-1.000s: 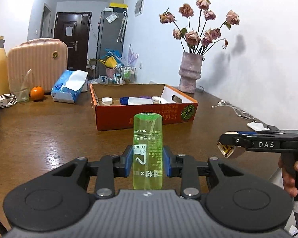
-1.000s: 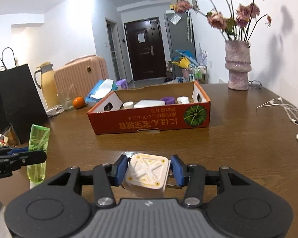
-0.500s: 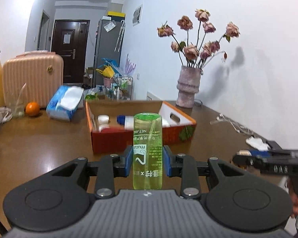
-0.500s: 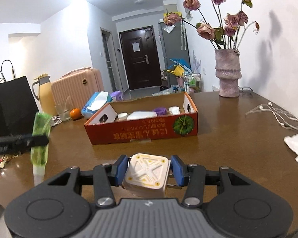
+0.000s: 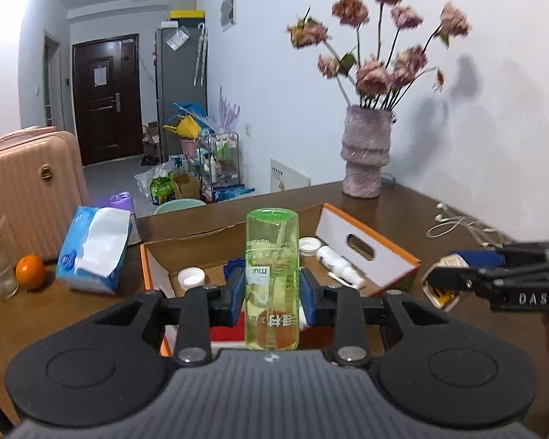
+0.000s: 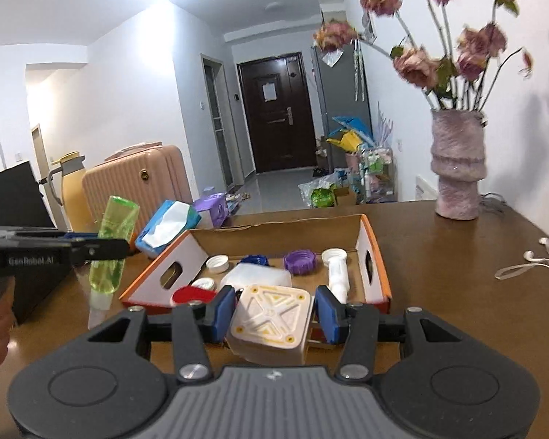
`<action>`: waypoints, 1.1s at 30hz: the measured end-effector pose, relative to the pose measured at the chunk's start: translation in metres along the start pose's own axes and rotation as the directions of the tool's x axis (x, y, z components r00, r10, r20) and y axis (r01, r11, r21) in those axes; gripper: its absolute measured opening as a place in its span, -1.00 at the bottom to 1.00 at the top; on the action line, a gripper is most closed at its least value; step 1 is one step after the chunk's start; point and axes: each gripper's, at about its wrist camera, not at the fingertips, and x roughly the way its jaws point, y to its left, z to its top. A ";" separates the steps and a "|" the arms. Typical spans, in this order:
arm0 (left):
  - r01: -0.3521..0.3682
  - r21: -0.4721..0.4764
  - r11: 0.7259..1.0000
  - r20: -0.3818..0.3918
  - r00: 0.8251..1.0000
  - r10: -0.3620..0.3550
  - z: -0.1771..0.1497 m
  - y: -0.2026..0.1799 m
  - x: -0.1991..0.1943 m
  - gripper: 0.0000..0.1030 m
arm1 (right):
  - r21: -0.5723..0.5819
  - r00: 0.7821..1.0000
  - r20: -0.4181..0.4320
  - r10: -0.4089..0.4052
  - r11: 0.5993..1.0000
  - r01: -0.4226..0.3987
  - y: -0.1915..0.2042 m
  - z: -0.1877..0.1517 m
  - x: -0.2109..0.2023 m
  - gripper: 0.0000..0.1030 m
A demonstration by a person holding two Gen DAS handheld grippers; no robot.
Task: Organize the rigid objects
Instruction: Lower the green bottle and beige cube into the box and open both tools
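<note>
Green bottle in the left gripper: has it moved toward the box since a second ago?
Yes. The green bottle, held in the left gripper, has closed in on the cardboard box and now hangs over its near edge.

On my table a vase of dried pink roses stands by the wall, with white earphones lying near it. At the far left I see an orange beside a tissue pack, and behind them a pink suitcase. Beyond the table are a dark door and a grey fridge.
</note>
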 end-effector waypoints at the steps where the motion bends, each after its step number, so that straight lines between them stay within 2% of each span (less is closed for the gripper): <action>1: -0.005 0.003 1.000 -0.015 1.000 0.005 0.004 0.004 0.011 -0.40 | 0.002 1.000 -0.011 -0.001 1.000 0.001 -0.004 0.006 0.015 -0.08; 9: -0.040 0.071 0.997 -0.126 0.991 0.049 0.024 0.034 0.100 -0.40 | -0.045 0.993 -0.115 -0.001 0.999 -0.004 -0.021 0.036 0.114 -0.08; 14: -0.055 0.101 0.993 -0.195 0.978 0.073 0.015 0.045 0.150 -0.40 | -0.089 0.978 -0.204 -0.033 0.996 0.015 -0.024 0.034 0.165 -0.08; 17: -0.059 0.114 0.992 -0.209 0.975 0.081 0.005 0.042 0.171 -0.38 | -0.106 0.967 -0.251 -0.050 0.994 0.024 -0.023 0.032 0.187 -0.08; 19: -0.043 0.107 0.993 -0.225 0.972 0.066 -0.002 0.039 0.181 -0.33 | -0.125 0.965 -0.255 -0.059 0.992 0.027 -0.019 0.033 0.194 -0.09; 20: -0.031 0.111 0.993 -0.227 0.972 0.055 -0.004 0.037 0.183 -0.21 | -0.129 0.966 -0.252 -0.058 0.991 0.026 -0.018 0.034 0.196 -0.08; 21: -0.019 0.111 0.994 -0.230 0.972 0.044 -0.005 0.036 0.183 -0.19 | -0.128 0.967 -0.248 -0.058 0.991 0.027 -0.019 0.036 0.197 -0.06; 23: 0.000 0.107 0.994 -0.210 0.977 0.023 -0.005 0.036 0.180 0.08 | -0.118 0.971 -0.232 -0.053 0.993 0.026 -0.020 0.039 0.195 -0.05; 26: 0.002 0.107 0.994 -0.196 0.980 0.019 -0.003 0.035 0.177 0.21 | -0.112 0.974 -0.222 -0.055 0.993 0.030 -0.023 0.041 0.193 -0.04; 33: -0.027 0.077 0.997 -0.208 0.977 0.042 -0.002 0.043 0.169 0.28 | -0.083 0.976 -0.210 -0.062 0.996 0.045 -0.030 0.050 0.184 -0.02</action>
